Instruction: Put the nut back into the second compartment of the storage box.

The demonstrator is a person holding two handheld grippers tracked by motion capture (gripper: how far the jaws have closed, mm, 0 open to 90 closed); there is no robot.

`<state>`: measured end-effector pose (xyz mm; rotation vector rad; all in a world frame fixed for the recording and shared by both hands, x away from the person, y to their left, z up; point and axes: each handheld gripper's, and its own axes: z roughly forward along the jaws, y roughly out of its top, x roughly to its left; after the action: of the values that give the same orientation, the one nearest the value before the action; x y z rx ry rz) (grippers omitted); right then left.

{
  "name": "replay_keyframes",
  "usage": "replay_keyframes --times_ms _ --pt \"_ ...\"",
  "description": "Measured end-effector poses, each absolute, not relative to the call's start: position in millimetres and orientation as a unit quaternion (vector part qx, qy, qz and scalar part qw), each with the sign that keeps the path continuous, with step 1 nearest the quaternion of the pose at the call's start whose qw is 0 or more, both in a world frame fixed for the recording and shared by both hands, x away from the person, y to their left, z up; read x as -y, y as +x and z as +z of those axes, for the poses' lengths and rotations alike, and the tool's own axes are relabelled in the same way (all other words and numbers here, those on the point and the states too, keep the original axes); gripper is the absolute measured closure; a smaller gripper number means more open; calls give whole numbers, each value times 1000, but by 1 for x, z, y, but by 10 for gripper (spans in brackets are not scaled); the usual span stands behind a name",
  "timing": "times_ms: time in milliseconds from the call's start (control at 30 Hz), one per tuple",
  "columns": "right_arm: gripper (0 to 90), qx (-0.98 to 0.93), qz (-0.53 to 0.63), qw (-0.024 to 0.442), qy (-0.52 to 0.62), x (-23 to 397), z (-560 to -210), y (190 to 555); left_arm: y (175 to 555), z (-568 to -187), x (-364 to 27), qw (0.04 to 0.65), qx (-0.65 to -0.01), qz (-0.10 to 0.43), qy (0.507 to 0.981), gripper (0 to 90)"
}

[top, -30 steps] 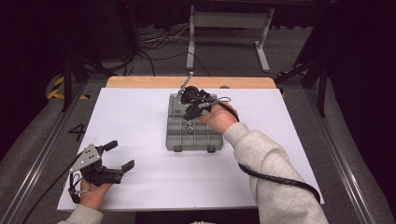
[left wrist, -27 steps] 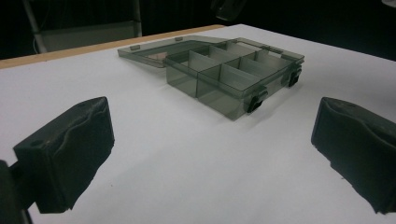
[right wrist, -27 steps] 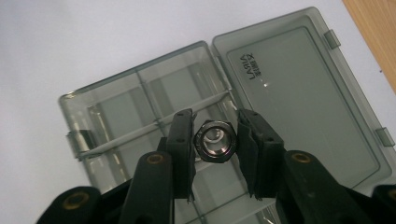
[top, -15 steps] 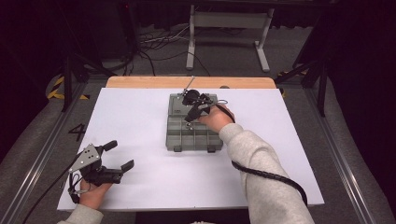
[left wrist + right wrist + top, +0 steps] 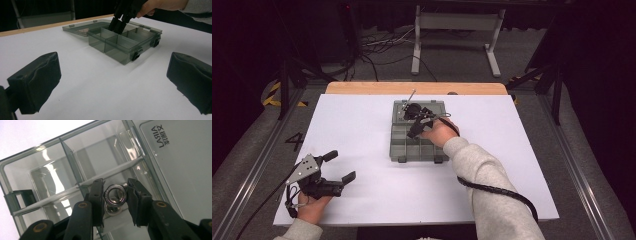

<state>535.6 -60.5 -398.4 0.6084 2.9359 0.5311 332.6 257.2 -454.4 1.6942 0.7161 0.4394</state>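
A smoky-grey compartment box (image 5: 398,150) lies open in the middle of the white table, its lid (image 5: 438,106) flat on the far side. My right gripper (image 5: 413,134) reaches down into a far compartment of the box (image 5: 125,47). In the right gripper view, my right gripper (image 5: 115,196) is shut on a small steel ring (image 5: 108,196), held just above the compartment floor. A second metal ring (image 5: 111,210) shows directly beneath it. My left gripper (image 5: 340,166) rests open at the table's front left. Nothing is between my left gripper's (image 5: 112,85) pads.
A white sheet (image 5: 362,125) covers the table, with a wooden edge (image 5: 412,88) at the far side. Dividers (image 5: 72,167) split the box into several compartments. The box lid (image 5: 180,170) bears printed lettering. Black latches (image 5: 136,55) sit on the box's near side. Cables and a stand lie on the floor beyond.
My right hand has come down, bringing the gripper and its ring lower into the box. The left gripper has not moved.
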Motion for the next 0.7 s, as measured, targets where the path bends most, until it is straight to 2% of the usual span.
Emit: replay_keyframes --times_ms 267,400,567,667,700 --pt "469 -954 199 55 216 70 -391 537 331 -454 -259 584 -309 189 726 1" --pt "305 -946 229 59 220 77 -380 530 331 -454 -258 585 -310 190 725 1" --pt "131 -930 293 87 205 92 -357 513 331 -455 -257 583 -310 189 726 1" --pt "107 -924 311 104 197 97 -348 505 330 -455 -257 583 -309 189 727 1" --pt "58 -915 337 117 189 105 -341 496 330 -455 -257 583 -309 189 727 1"
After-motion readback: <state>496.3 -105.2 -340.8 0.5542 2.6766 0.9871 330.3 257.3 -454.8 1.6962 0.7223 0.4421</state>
